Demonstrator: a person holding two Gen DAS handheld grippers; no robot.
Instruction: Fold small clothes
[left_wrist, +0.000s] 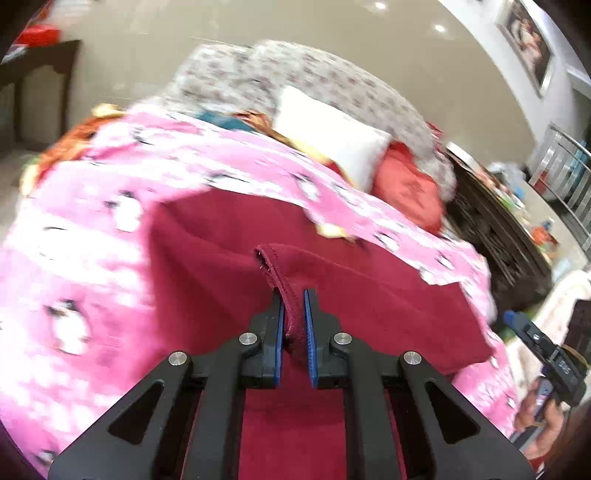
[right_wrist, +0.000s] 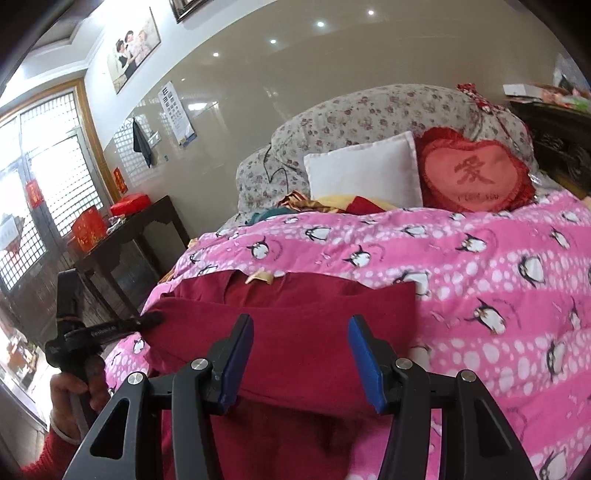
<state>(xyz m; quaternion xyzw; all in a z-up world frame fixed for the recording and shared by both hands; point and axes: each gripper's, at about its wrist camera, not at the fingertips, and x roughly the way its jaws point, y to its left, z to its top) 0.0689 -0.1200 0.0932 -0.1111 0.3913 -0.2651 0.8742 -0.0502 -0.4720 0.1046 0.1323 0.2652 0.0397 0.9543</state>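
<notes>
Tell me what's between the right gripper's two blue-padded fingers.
In the right wrist view, the right gripper stands open, with only the dark red knit garment showing in the gap between its fingers, spread over the pink penguin-print quilt.

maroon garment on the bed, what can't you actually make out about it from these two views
- What kind of garment: the maroon garment shows no sleeves or legs; the right tool and the lower edge cut off its near part.
- How it lies under the hem pinched in the left tool: the tool's arms cover it in the left wrist view.
- Pink quilt print there: motion blur.
</notes>
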